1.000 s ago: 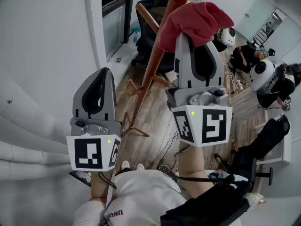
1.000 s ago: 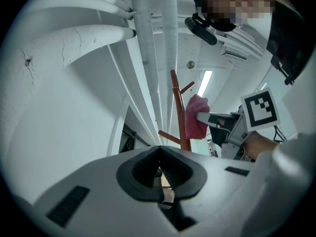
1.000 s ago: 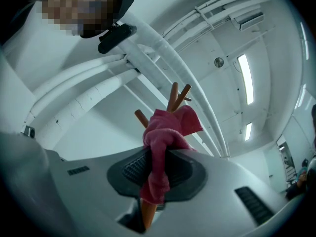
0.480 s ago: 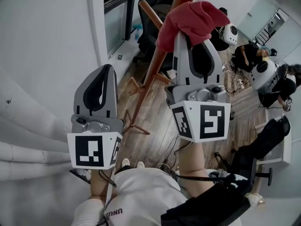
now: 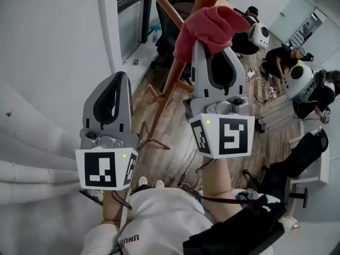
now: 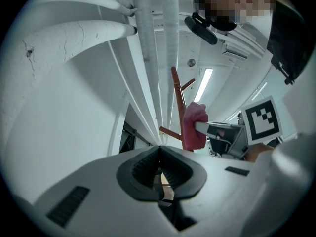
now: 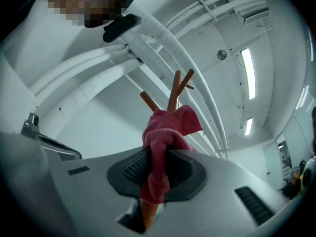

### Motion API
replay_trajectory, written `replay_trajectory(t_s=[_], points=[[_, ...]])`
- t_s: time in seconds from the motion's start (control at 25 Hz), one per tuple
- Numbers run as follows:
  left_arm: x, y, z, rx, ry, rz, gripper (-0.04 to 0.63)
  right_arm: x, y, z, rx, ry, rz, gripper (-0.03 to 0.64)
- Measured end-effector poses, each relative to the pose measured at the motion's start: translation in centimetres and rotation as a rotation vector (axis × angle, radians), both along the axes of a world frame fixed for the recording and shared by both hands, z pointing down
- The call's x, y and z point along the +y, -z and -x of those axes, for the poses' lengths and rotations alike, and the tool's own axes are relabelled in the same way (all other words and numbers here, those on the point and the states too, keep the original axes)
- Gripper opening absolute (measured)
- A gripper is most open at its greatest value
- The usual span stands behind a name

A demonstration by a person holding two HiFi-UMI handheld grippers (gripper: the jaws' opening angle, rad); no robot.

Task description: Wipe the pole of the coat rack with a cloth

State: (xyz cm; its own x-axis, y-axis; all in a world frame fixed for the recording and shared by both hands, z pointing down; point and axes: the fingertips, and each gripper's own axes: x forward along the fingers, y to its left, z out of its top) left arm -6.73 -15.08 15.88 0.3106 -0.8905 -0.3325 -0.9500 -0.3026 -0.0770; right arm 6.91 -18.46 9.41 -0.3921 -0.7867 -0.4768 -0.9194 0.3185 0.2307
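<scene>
The coat rack's orange-brown wooden pole slants up from its legs on the wood floor, with pegs branching off near the top. My right gripper is shut on a pink-red cloth, which is bunched against the pole's right side. The right gripper view has the cloth pinched between the pads, the pole rising behind it and showing again below the jaws. My left gripper hangs shut and empty to the left of the pole, apart from it. In its own view, the pole and cloth stand ahead.
White pipes run along the wall at left. A dark office chair stands behind the rack and another at lower right. People sit on the floor at the right among cables. The rack's legs spread near my feet.
My right gripper has shifted slightly up and to the left along the pole with the cloth. The left gripper has barely moved.
</scene>
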Motion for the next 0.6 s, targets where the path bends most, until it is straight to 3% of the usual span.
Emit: replay_trajectory(t_s=[0.6], points=[[0.0, -0.7, 0.8, 0.005, 0.002, 0.023, 0.014, -0.7, -2.8, 0.8, 0.021, -0.014, 0.063, 0.071]])
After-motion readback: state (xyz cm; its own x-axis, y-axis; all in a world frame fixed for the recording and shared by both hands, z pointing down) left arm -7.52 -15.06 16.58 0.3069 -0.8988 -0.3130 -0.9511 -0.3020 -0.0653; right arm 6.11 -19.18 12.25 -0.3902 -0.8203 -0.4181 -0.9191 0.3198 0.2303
